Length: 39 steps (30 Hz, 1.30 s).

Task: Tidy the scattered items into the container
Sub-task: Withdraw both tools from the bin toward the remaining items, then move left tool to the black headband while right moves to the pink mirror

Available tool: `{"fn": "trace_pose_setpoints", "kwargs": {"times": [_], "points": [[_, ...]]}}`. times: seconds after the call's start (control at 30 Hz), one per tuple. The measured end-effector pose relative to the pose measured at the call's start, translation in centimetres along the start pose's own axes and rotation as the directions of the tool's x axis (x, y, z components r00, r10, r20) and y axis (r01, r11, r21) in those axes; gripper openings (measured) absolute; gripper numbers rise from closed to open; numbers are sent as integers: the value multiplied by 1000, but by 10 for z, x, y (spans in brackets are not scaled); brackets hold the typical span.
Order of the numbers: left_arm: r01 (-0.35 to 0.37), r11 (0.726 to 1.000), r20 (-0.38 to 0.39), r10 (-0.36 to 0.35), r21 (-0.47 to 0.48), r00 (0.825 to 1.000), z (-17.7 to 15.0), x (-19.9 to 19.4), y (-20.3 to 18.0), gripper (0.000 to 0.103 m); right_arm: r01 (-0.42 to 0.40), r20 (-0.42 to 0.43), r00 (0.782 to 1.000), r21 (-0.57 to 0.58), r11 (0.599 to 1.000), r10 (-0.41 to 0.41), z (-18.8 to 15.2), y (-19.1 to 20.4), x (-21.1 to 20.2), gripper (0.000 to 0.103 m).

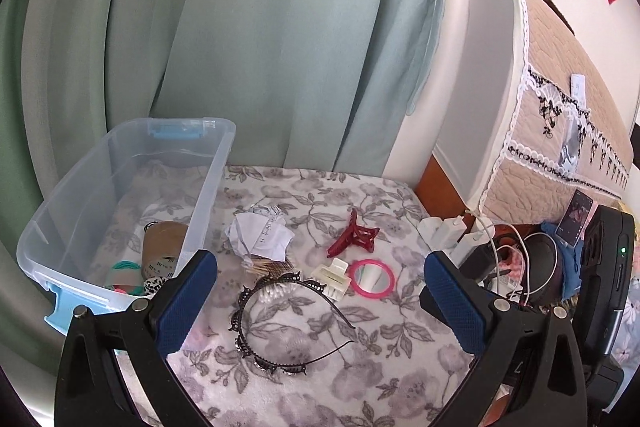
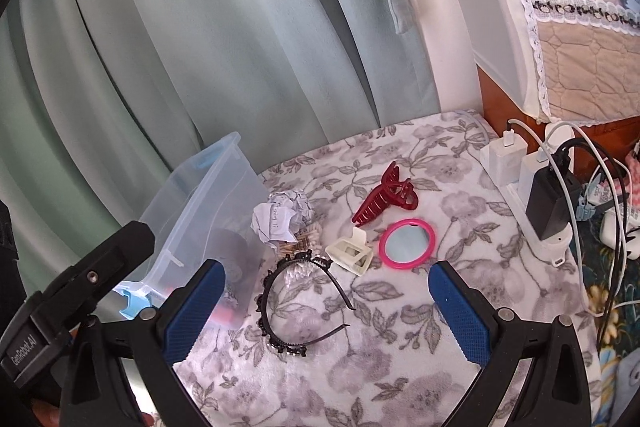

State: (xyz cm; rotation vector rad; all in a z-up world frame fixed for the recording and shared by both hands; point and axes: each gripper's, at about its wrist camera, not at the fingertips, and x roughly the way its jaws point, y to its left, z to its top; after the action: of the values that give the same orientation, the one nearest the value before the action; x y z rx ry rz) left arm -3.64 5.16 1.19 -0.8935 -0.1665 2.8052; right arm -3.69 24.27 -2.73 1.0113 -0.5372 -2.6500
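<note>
Both grippers spread wide and gripping nothing: left gripper (image 1: 320, 279) and right gripper (image 2: 326, 291) each hovering over the floral blanket (image 1: 360, 367)

Black headband (image 1: 276, 323) straight ahead of both, lying flat between the blue pads, just beyond the tips. Open ends of the hoop pointing toward the right-hand finger, toothed arc bulging toward the left-hand one. Hence a thin, curved band running roughly along the line of the fingers at its arc; a pinch across that arc likely the surest hold

Further out past the headband: crumpled paper (image 1: 260, 235), cream clip (image 1: 332, 275), pink mirror (image 1: 372, 277), red claw clip (image 1: 356, 237)

Clear container (image 1: 132, 195) off beyond the left finger in both views, already holding a tape roll (image 1: 162, 243) and other small bits

Left gripper seemingly nearer the container, so probably the shorter carry; headband about equally close to either
</note>
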Motion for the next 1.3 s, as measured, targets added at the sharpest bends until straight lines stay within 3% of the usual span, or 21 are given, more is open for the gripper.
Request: {"fn": "trace_pose_setpoints", "kwargs": {"times": [0.17,0.4,0.5,0.7,0.83,1.1,1.3], "points": [[-7,1000,-61,6,-15,998,-8,16,0,103,30,-39,999,18,999,-30,-4,-15,10,103],[-89,996,-143,84,-25,986,-26,35,8,103,67,-92,994,49,997,-62,-13,-33,24,103],[-99,993,-208,85,-57,974,-38,48,13,103,90,-119,989,45,995,-84,-16,-39,31,103],[-151,988,-295,135,-33,946,-58,71,17,102,112,-169,980,61,992,-101,-24,-50,47,102],[-179,983,-332,155,-42,930,-66,82,23,89,119,-195,975,73,990,-102,-27,-57,56,100],[-257,965,-402,218,-46,889,-83,108,36,75,116,-220,970,59,992,-100,-29,-55,74,98],[-306,950,-430,249,-67,868,-91,118,43,57,116,-244,965,54,992,-100,-31,-58,88,98]]}}
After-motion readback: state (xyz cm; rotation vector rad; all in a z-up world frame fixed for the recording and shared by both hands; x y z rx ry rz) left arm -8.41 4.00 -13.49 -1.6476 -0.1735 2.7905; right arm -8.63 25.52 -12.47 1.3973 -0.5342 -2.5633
